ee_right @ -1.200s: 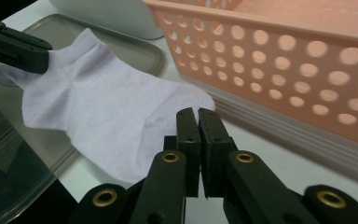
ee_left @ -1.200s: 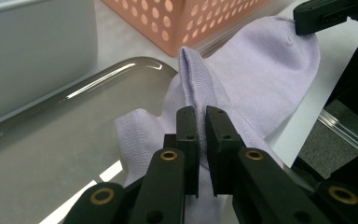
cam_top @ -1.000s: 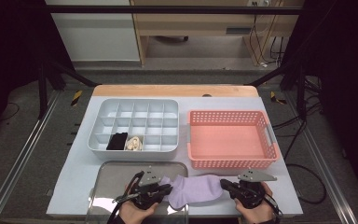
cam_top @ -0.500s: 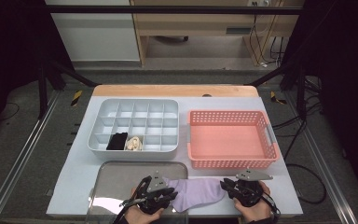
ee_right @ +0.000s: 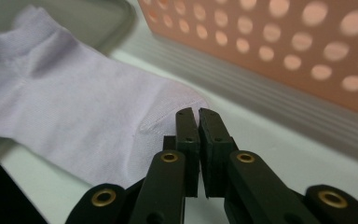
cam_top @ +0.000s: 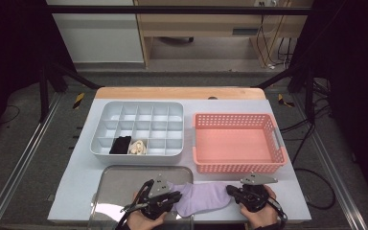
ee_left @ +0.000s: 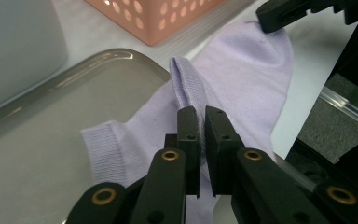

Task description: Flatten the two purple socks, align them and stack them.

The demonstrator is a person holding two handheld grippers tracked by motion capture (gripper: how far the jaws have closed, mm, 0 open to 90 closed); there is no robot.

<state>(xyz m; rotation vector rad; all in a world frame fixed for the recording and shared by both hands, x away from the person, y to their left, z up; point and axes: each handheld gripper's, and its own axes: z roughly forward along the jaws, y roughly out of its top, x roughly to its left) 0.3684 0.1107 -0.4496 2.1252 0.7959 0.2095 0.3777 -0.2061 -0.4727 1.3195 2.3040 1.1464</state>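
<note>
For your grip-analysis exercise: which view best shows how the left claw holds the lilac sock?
The left gripper view: its jaws pinch a raised fold of the lilac sock near the cuff. The high view shows the sock spanning between the left claw and the right claw. The right gripper view shows the toe end.

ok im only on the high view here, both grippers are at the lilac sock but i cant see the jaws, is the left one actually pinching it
Observer: Yes. In the left gripper view the left gripper is shut on a raised fold of the lilac sock, near the cuff end.
Operator: and the right one
Observer: The right gripper is shut on the edge of the sock's toe end, with a small wrinkle in the cloth beside its jaws.
Operator: is the cuff lying on the tray or off it
Observer: The ribbed cuff lies over the metal tray; the rest of the sock runs past the tray's rim onto the white table, in front of the pink basket.
</note>
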